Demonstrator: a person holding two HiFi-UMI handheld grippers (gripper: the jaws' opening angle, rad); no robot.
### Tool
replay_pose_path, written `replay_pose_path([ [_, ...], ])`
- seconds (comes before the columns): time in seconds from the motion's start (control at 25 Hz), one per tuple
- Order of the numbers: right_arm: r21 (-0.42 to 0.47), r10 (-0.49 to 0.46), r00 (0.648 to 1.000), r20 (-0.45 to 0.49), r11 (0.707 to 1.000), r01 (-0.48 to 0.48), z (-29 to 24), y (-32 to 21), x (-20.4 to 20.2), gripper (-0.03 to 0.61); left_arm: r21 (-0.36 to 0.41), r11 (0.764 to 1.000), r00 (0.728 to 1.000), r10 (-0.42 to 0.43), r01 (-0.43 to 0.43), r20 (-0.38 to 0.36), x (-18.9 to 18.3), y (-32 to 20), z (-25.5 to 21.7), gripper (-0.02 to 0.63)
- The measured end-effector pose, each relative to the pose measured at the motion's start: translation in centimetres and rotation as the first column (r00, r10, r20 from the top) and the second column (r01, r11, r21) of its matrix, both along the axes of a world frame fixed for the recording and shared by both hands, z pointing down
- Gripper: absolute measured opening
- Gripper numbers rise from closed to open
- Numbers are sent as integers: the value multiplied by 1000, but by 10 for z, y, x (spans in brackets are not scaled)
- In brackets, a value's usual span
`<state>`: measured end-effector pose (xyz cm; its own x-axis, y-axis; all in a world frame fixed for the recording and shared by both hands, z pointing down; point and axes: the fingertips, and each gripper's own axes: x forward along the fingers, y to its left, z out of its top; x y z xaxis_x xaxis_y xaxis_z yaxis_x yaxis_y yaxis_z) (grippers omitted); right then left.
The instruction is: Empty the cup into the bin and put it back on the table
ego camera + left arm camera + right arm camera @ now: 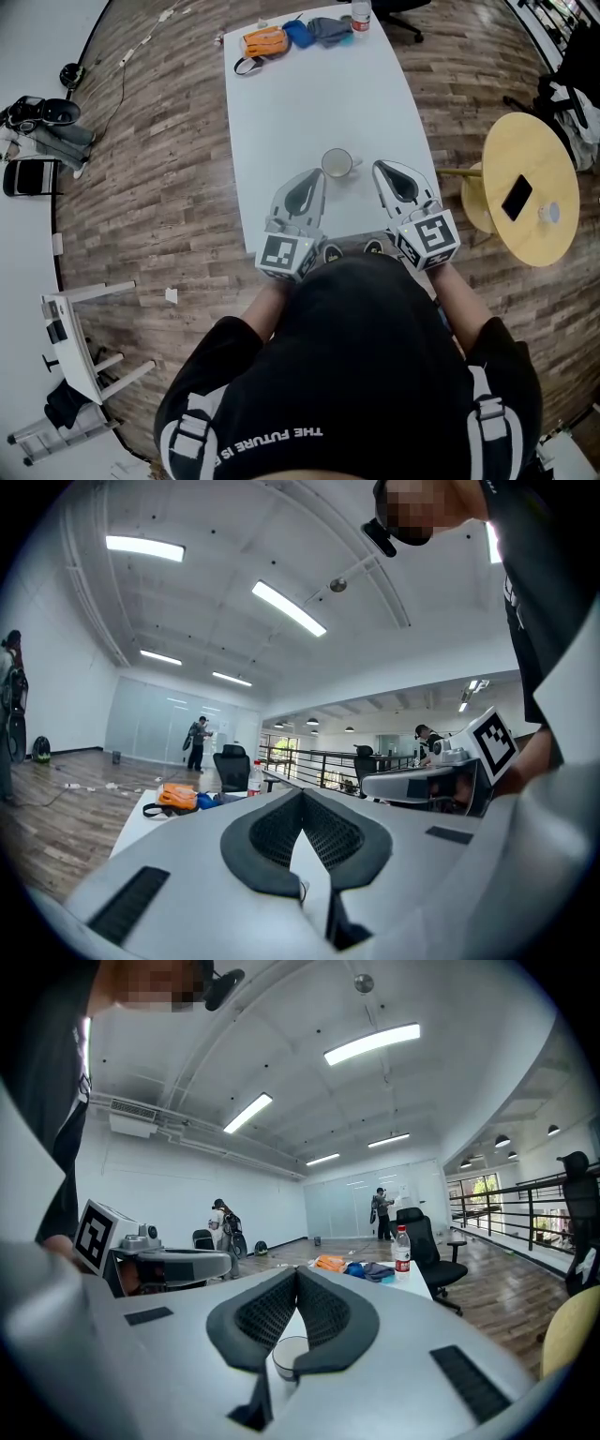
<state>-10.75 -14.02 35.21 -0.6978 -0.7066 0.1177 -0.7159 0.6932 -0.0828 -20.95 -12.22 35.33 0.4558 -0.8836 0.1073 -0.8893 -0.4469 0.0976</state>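
Spillage threatens if the shut, empty left gripper (309,183) or right gripper (392,176) nudges the small white handled cup (337,163) standing between their tips on the long white table (319,94).

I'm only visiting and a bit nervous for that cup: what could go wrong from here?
1. The left gripper and the right gripper are both shut, close on either side of the cup. A nudge from closed tips might tip it onto the table.
2. No bin shows in any view, so the carry may be long, and the contents could spill on the way. What the cup holds cannot be told.
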Motion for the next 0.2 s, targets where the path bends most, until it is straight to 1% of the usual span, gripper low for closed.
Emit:
replay_pose_path([
  [0.08,1,-1,1000,-4,1000,1,0,1,-1,17,25,1000,1000,16,-16,1,0,1,0,21],
  [0.2,-5,1,1000,-3,1000,-1,1,2,-2,17,42,999,1000,23,-24,18,0,3,0,21],
])
